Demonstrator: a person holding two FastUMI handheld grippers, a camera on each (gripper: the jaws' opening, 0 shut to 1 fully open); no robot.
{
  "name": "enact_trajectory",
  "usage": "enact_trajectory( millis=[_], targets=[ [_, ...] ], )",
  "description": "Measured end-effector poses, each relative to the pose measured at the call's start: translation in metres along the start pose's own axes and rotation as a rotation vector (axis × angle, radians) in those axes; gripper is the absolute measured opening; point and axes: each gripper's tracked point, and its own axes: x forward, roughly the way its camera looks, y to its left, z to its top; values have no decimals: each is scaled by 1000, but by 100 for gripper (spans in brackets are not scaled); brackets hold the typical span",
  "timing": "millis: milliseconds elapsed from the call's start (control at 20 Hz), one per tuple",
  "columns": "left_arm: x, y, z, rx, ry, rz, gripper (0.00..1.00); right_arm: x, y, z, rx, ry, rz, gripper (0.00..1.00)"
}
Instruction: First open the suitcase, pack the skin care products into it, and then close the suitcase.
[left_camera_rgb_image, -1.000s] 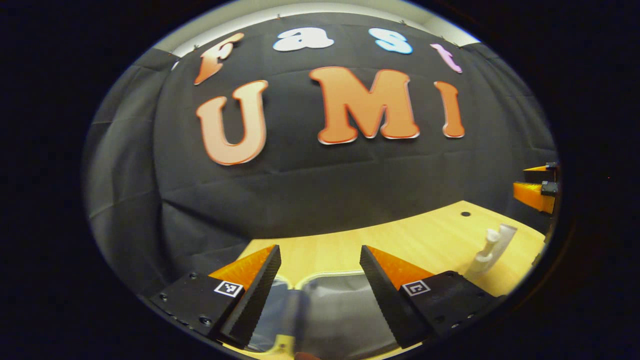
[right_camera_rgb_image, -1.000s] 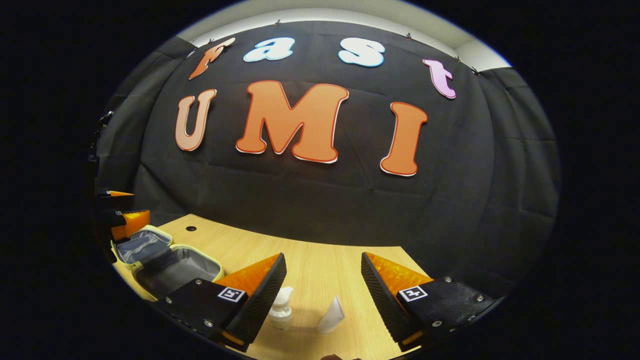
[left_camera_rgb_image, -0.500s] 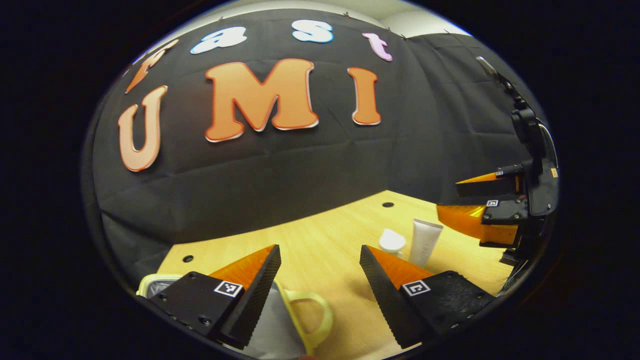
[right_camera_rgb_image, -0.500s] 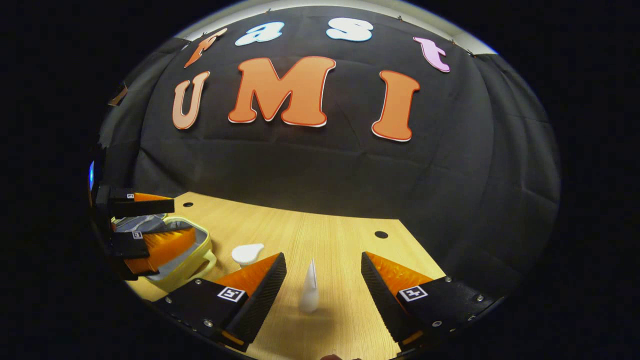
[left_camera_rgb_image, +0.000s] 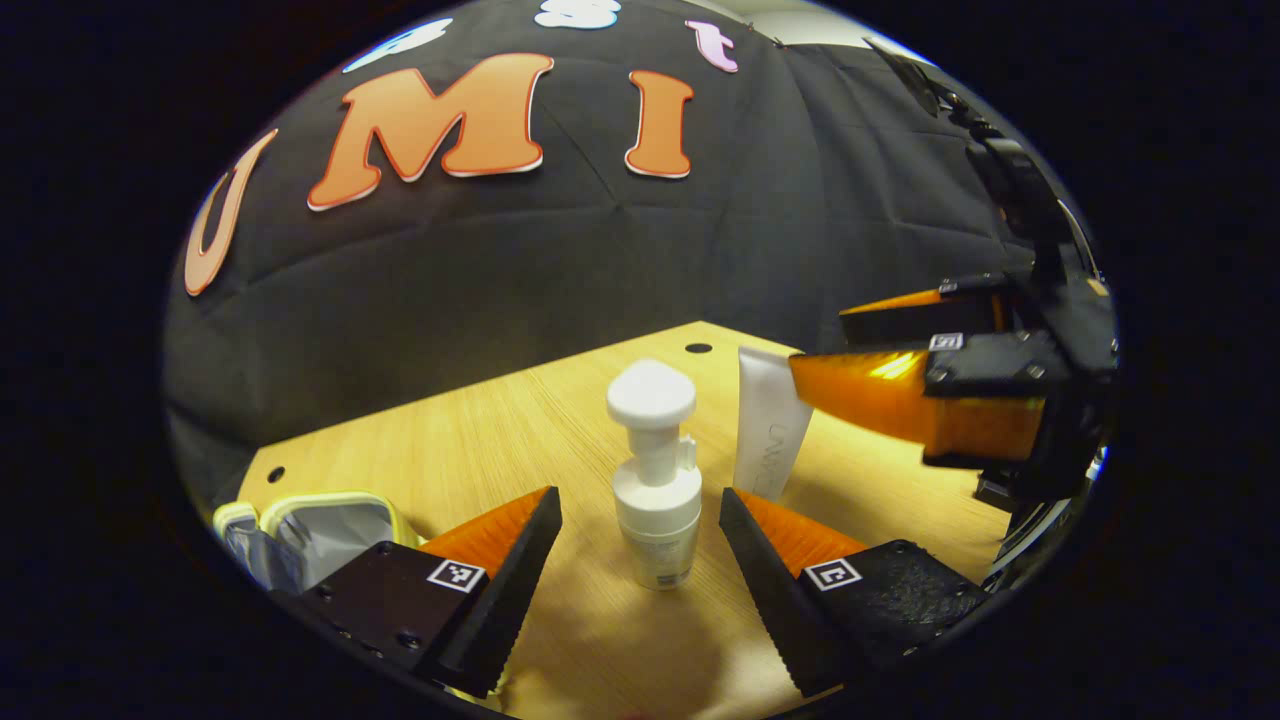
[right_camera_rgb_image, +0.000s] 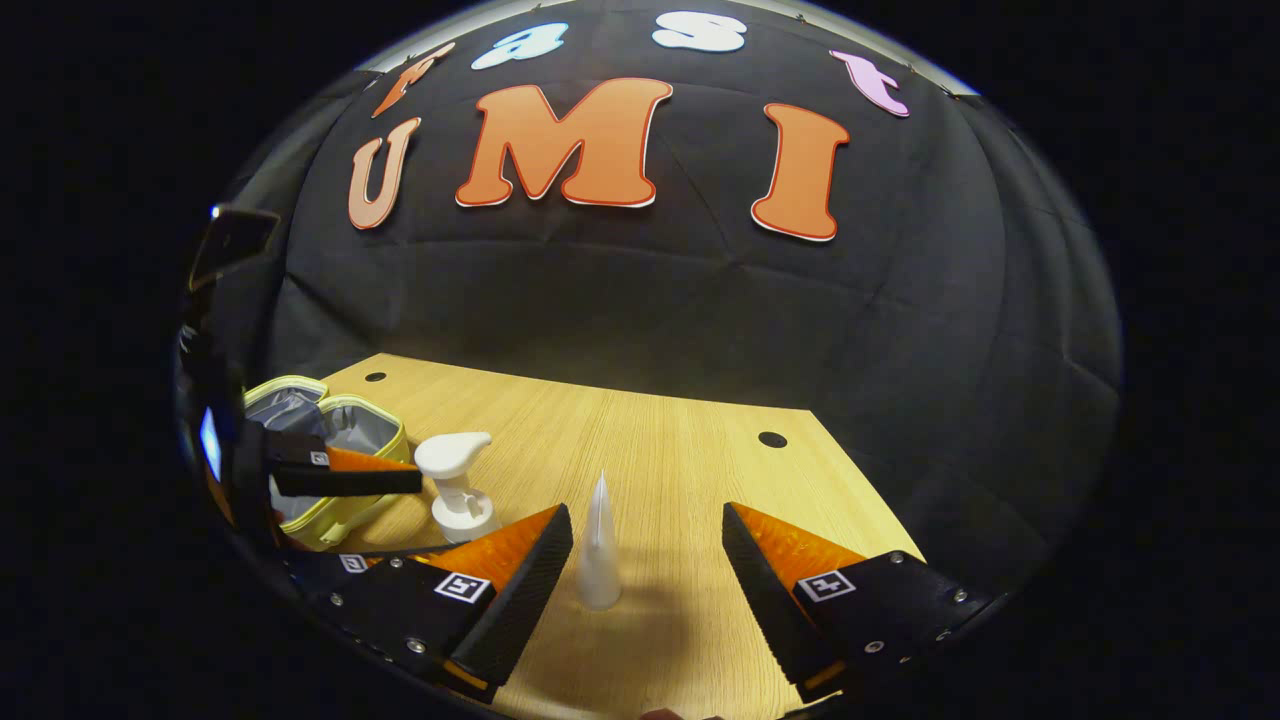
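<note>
Left gripper (left_camera_rgb_image: 640, 520) is held wide apart around the upright white plastic pump bottle (left_camera_rgb_image: 655, 470), untouched. Right gripper (right_camera_rgb_image: 648, 540) is spread wide about the standing white squeeze tube (right_camera_rgb_image: 599, 550). Open yellow-rimmed grey fabric suitcase (right_camera_rgb_image: 335, 455) is seen at 9 o'clock on the pale wooden table (right_camera_rgb_image: 690, 450).
</note>
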Motion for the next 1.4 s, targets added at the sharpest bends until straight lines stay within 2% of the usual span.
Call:
enact_trajectory(
  millis=[150,250,300,350,450,750,1150,1350,1400],
  targets=[
    [25,-5,-15,-43,23,-21,100,8,-2,-4,-5,7,14,96],
    [39,-7,-15,-76,22,-28,93,12,0,-9,-11,14,27,96],
    [43,-8,-16,-98,23,-35,84,12,2,-11,-16,17,30,96],
    [48,-12,-15,-121,26,-53,78,13,3,-14,-22,22,35,96],
    [51,-11,-14,-118,28,-38,63,16,6,-17,-29,28,48,96],
    [34,8,-13,-137,53,12,60,26,20,-34,-30,65,82,96],
    [-18,52,27,-160,15,124,60,44,43,-66,-34,145,151,96],
    [-52,79,30,-177,19,204,60,53,50,-80,2,186,173,91],
    [-60,87,30,-186,23,225,60,56,51,-81,5,188,174,86]
  ],
)
